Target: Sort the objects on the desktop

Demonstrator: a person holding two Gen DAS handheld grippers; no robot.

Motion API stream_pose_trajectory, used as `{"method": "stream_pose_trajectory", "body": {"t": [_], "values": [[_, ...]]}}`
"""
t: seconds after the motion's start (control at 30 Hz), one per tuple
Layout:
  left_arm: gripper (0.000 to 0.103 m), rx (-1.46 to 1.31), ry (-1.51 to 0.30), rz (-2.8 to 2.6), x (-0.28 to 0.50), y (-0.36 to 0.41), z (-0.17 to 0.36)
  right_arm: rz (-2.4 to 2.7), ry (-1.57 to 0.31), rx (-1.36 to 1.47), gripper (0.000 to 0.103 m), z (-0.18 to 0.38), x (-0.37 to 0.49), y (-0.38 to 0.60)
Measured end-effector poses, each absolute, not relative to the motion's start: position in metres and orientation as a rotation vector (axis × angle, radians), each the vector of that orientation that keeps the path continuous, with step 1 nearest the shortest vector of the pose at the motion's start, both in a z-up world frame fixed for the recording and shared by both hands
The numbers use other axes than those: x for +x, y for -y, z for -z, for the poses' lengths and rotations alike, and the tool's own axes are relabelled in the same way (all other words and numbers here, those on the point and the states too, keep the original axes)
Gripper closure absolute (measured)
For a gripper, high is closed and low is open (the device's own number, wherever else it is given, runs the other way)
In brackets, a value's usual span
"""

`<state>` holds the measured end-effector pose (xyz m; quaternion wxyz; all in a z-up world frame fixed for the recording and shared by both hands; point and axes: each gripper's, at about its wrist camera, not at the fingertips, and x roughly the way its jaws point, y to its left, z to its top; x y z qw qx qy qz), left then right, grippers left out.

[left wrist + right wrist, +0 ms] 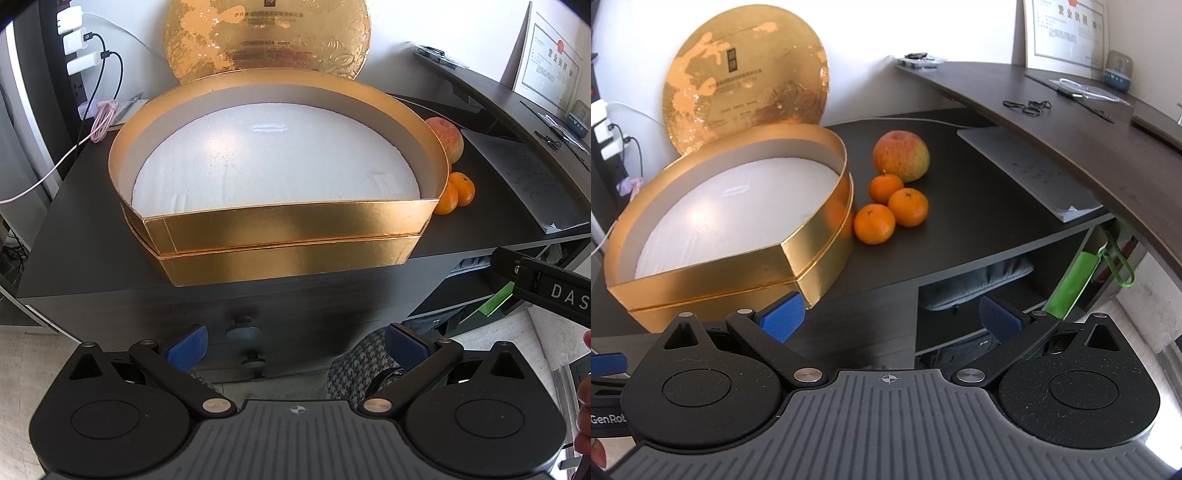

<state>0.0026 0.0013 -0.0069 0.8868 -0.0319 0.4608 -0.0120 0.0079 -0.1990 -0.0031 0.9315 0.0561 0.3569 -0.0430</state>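
Fruit beside the gold box [713, 266] on the dark desk [979, 221].
Apple [902, 156] and three mandarins [908, 206] cluster touching; left gripper [295, 345] and right gripper [892, 317] hang spread, empty.

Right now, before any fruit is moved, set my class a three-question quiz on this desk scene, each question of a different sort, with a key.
1. True or false: the gold box already holds fruit.
2. How many tangerines lie beside the box in the right wrist view?
3. Multiple choice: the apple sits A) inside the box, B) on the dark desk behind the tangerines, C) on the upper shelf.

Key
1. False: only its white liner shows inside.
2. Three.
3. B.

Both the left gripper and right gripper hang open, short of the desk.
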Motion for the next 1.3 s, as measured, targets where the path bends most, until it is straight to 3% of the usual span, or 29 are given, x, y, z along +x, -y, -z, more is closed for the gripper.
{"method": "stream_pose_trajectory", "body": {"t": [0.67,1.3], "values": [[0.0,-0.128,-0.966,0.141,0.013,-0.006,0.015,-0.011,-0.622,0.291,0.0,0.019,0.033,0.232],[0.0,-0.04,-0.945,0.093,0.033,0.002,0.011,-0.022,-0.643,0.219,0.0,0.024,0.056,0.231]]}}
